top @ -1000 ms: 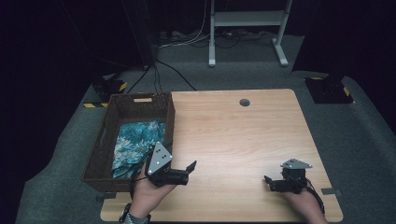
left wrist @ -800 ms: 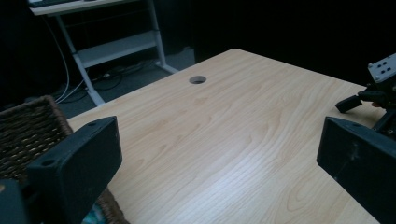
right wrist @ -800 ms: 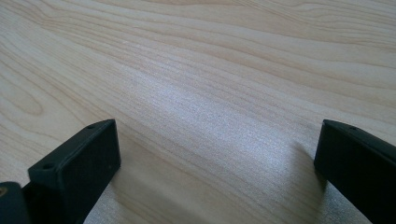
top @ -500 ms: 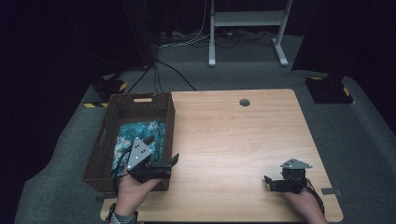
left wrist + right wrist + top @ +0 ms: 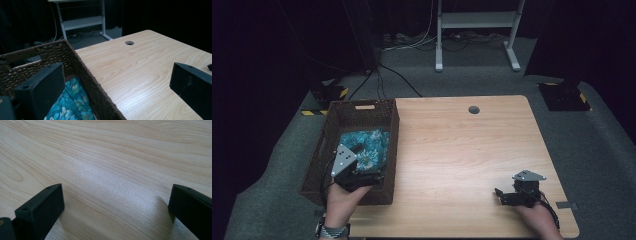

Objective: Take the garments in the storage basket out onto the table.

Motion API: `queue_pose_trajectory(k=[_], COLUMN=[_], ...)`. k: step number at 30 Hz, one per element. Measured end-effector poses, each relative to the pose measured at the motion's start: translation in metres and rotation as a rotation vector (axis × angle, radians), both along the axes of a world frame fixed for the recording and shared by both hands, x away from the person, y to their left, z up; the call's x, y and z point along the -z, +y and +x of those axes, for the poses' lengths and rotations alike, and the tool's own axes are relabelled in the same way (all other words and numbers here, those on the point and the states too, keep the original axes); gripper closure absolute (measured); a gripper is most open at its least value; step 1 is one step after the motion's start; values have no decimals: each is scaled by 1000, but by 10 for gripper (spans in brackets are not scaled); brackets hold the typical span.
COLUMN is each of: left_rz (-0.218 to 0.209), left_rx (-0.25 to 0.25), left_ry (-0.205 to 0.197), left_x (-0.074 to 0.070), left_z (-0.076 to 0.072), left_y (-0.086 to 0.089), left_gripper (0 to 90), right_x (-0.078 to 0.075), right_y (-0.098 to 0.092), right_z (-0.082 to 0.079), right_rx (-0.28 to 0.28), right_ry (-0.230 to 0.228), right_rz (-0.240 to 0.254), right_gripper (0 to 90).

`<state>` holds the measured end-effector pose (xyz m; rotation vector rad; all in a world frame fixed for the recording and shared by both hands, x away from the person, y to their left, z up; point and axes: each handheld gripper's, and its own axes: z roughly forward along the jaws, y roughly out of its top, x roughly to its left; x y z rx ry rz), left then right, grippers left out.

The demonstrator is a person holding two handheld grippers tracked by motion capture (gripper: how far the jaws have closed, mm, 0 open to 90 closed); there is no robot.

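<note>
My left gripper (image 5: 371,176) hangs over the near right corner of the wicker basket (image 5: 393,131), jaws spread wide and holding nothing; in the left gripper view the basket's right wall (image 5: 82,72) runs up between them, so one jaw sits inside and the other hangs out over the desk (image 5: 462,150). Down in the basket lies the blue-green flowered cloth (image 5: 367,145), bunched on the bottom, just past the inner jaw (image 5: 41,86). That cloth looks like what I'm after, so I'd call this the reach, with the grab not yet made. Next I'd need to swing left, clear of the wall, tip down into the basket and close on a raised fold of the fabric, not on the weave. My right gripper (image 5: 504,196) rests low at the near right of the desk, jaws also spread and empty, with bare wood grain (image 5: 112,170) between them, well apart from the basket. No brand, label or writing can be read anywhere: the cloth shows a leafy print, the basket is plain, and the desk has one round hole (image 5: 473,109) near its far edge.
</note>
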<state>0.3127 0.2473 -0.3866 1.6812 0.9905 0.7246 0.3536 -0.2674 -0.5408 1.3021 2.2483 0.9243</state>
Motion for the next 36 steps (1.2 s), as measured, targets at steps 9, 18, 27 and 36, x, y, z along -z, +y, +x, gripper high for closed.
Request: queue_pose_trajectory(k=[9,18,27,36], left_rz=[-9,4,5,1], left_rx=[-51,-117,-159,-140], left_ry=[12,19,16,55], left_x=[5,10,15,18], left_z=[4,6,6,14], left_y=[16,31,43,38], left_gripper=[0,0,0,0], right_x=[0,0,0,0], right_y=[0,0,0,0], right_z=[0,0,0,0], right_rx=[0,0,0,0], right_ry=[0,0,0,0], right_rz=[-1,-1,0,-1], right_gripper=[2,2,2,2])
